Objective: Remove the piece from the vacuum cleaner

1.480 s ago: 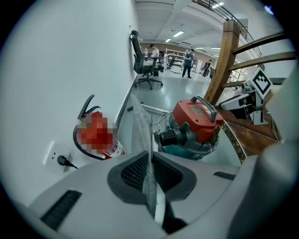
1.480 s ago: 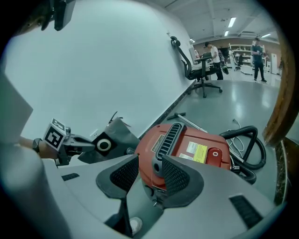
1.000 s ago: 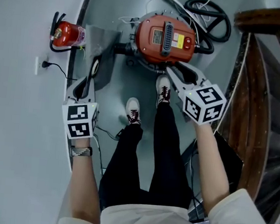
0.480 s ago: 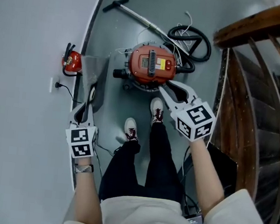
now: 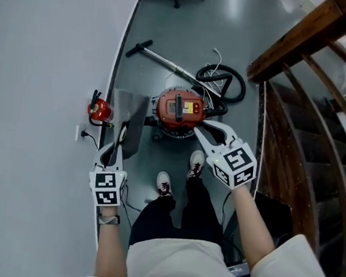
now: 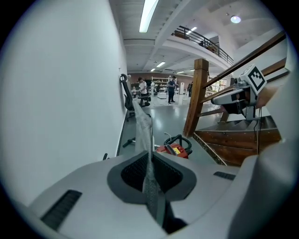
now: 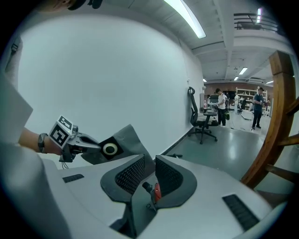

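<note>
Left gripper jaws pinch the grey bag, stretched toward 12 o'clock; the vacuum cleaner lies at 2 o'clock; right gripper jaws, just closing, are empty

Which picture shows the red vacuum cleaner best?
The head view: the whole vacuum cleaner shows from above. The left gripper view catches only part of it, behind the grey bag. The right gripper view doesn't show it.

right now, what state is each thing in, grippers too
vacuum cleaner: upright on the floor, neither gripper touching it
left gripper: shut on the dust bag
dust bag: out of the vacuum cleaner, held up off the floor
right gripper: open, jaws have just been closing, nothing between them
hose: coiled on the floor
wand: lying flat on the floor
</note>
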The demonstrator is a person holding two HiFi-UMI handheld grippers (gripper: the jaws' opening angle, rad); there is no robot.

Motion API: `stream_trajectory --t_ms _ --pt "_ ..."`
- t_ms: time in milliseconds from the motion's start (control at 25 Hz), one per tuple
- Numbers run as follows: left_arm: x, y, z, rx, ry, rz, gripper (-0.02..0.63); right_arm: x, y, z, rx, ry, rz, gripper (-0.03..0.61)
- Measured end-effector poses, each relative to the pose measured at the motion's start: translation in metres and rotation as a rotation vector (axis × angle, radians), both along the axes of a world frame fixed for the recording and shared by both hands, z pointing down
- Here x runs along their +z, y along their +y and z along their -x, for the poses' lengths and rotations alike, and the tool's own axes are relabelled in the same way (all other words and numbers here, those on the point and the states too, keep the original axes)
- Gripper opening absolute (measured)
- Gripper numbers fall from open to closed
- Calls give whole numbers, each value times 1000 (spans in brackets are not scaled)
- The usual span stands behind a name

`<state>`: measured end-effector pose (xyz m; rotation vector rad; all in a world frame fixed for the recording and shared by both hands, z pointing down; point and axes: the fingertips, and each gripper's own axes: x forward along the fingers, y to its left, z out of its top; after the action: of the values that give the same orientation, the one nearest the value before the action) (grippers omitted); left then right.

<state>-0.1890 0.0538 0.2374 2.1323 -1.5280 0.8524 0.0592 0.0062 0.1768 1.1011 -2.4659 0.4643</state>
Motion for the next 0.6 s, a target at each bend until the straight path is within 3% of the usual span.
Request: stream_trajectory --t_ms 280,600 --pt "-67 -15 -20 104 31 -63 28 -61 3 0 24 16 -77 68" --pt "-140 -24 -31 158 58 -144 28 -129 -3 -3 42 16 -186 44"
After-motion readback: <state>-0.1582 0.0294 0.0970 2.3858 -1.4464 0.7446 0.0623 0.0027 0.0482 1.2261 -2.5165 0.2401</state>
